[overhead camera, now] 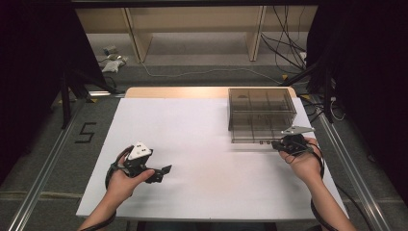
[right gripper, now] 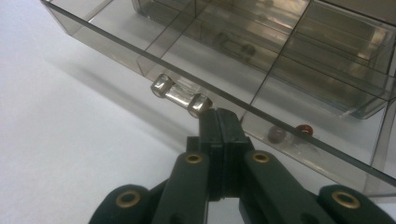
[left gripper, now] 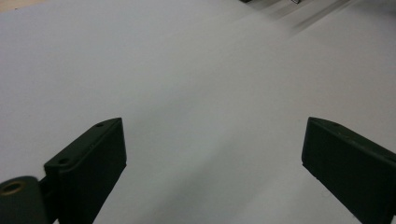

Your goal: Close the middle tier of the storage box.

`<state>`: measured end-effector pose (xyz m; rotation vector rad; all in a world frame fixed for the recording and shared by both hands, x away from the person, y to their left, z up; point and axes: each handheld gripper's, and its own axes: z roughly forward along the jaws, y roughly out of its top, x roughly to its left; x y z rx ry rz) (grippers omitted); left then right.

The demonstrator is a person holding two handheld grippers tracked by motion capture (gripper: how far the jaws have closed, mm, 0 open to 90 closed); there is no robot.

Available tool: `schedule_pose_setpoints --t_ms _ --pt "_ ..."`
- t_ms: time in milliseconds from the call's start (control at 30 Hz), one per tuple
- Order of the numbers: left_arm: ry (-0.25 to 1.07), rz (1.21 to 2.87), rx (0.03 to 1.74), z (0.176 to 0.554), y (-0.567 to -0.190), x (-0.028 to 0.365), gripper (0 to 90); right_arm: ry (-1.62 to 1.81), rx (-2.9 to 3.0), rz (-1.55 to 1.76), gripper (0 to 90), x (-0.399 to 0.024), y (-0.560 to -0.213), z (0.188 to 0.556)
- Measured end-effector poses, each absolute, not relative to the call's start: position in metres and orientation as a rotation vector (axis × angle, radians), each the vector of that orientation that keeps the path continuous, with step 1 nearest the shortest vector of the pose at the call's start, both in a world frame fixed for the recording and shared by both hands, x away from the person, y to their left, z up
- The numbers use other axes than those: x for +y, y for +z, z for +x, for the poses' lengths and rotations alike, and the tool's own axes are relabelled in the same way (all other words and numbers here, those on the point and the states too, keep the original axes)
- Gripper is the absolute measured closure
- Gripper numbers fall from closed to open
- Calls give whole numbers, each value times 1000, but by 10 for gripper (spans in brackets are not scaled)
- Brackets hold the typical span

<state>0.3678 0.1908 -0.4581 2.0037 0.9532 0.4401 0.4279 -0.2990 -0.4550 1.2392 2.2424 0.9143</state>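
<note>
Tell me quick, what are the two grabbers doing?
Left gripper: open, nothing between its jaws, over the white table.
Right gripper: shut, holding nothing, its tips right by the clear handle of the smoky plastic drawer box.

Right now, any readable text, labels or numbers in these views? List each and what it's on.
"5": a large dark numeral marked on the grey floor, left of the table.
Small dark marks on the front of the clear drawer box in the high view: too small to read.
Nothing readable on the left gripper or the right gripper.
</note>
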Motion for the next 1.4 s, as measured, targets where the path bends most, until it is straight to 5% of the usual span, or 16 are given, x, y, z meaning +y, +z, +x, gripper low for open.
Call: schedule_pose_setpoints --t_ms 1400 --pt "433 2011 962 369 -460 190 67 882 2159 1261 900 -296 -454 443"
